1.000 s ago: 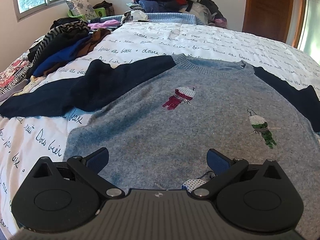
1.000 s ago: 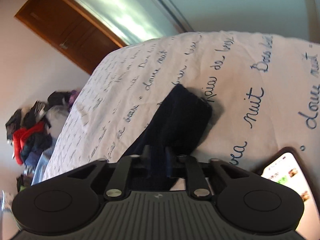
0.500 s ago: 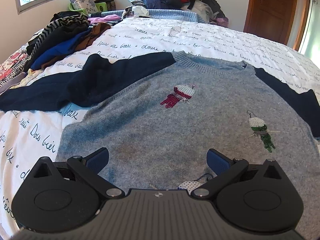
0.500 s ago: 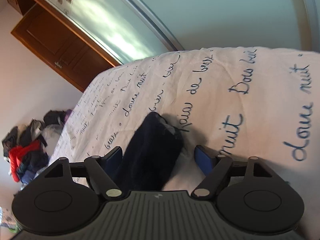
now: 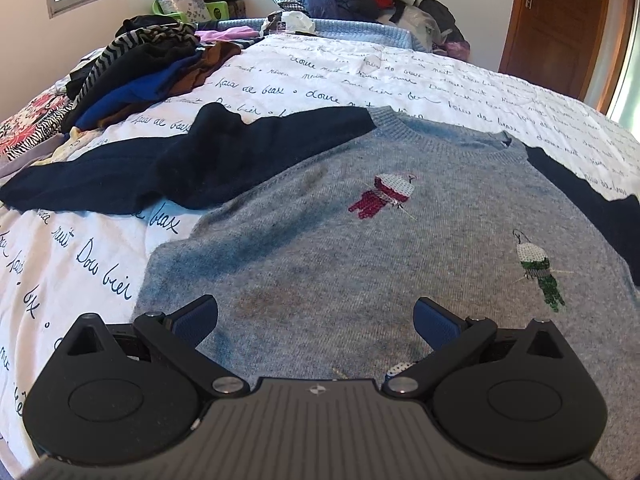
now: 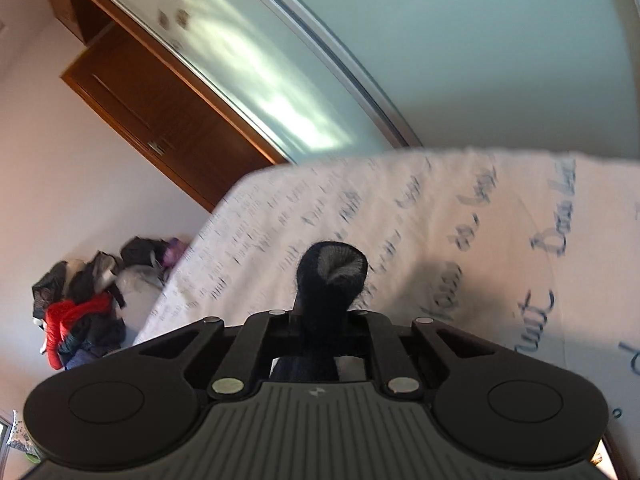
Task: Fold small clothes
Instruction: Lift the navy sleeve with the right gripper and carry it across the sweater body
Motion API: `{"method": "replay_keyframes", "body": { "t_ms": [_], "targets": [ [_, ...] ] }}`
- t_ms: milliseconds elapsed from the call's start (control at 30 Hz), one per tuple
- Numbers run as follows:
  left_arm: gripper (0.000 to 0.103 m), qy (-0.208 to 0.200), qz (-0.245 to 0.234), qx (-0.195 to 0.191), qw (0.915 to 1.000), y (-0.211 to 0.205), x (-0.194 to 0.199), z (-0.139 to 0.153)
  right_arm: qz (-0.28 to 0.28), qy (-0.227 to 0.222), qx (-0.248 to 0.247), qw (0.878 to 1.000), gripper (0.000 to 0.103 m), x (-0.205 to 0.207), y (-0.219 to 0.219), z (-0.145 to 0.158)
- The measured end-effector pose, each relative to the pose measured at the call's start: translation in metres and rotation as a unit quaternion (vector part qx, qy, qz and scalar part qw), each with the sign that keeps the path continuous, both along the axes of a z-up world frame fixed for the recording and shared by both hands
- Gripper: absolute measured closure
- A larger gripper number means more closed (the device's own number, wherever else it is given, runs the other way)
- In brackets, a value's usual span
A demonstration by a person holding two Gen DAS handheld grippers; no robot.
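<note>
A: Right gripper point(image 6: 322, 314) has just been closing, and its jaws now pinch the dark cuff point(image 6: 330, 276) of the sweater's right sleeve, which pokes out past the fingertips with its grey inside showing.

B: And the left gripper point(image 5: 316, 316)?

A: Spread wide, holding nothing, hovering over the near hem of the grey sweater point(image 5: 360, 248).

B: Where does the sweater lie?

A: Face up on the bedspread point(image 5: 400, 76), neck toward the far side. Its left sleeve point(image 5: 168, 172) sprawls out to the left, bunched near the shoulder. The right sleeve point(image 5: 592, 204) runs off the right edge of the left view.

B: So the step is folding the right sleeve in?

A: I judge so. To do it well, lift the cuff only enough to clear the bedspread, carry it leftward across the chest, and lay it flat so the crease falls along the shoulder seam. The knit is soft and will sag, so a slow, low arc should keep it from twisting.

B: Any use for the left?

A: It could press the body down so the sweater doesn't drag.
</note>
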State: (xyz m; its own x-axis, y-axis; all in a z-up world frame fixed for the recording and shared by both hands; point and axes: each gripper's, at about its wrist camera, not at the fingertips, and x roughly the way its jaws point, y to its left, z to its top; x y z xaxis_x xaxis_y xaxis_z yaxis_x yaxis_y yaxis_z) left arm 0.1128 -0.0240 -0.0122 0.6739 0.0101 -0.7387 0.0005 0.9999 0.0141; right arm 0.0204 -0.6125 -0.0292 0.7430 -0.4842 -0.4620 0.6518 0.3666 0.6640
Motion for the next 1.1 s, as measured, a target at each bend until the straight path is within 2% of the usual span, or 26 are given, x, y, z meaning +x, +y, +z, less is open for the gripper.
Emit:
{"method": "replay_keyframes", "body": {
  "t_ms": [67,200,367,533,733,1100],
  "targets": [
    [0.0,-0.003,0.0,0.0,1.0,0.0,0.0,0.001,-0.016,0.001,-0.038,0.999,0.094,-0.002,0.006,0.016],
    [0.0,-0.005,-0.001,0.019,0.9998,-0.003,0.0,-0.001,-0.025,0.04,-0.099,0.994,0.094,0.006,0.026,0.029],
    [0.0,-0.021,0.005,0.059,0.998,-0.008,0.004,0.001,0.053,0.046,-0.19,0.979,0.094,0.025,0.09,0.049],
    [0.0,-0.028,0.022,0.076,0.9965,-0.004,0.01,0.001,0.151,0.036,-0.253,0.955,0.094,0.048,0.16,0.068],
    [0.0,-0.033,0.03,0.094,0.9945,-0.001,0.012,-0.002,0.239,0.025,-0.269,0.933,0.093,0.068,0.225,0.075],
    [0.0,-0.032,0.03,0.094,0.9946,0.004,0.014,-0.003,0.359,0.035,-0.262,0.895,0.093,0.108,0.32,0.062]
  ]
}}
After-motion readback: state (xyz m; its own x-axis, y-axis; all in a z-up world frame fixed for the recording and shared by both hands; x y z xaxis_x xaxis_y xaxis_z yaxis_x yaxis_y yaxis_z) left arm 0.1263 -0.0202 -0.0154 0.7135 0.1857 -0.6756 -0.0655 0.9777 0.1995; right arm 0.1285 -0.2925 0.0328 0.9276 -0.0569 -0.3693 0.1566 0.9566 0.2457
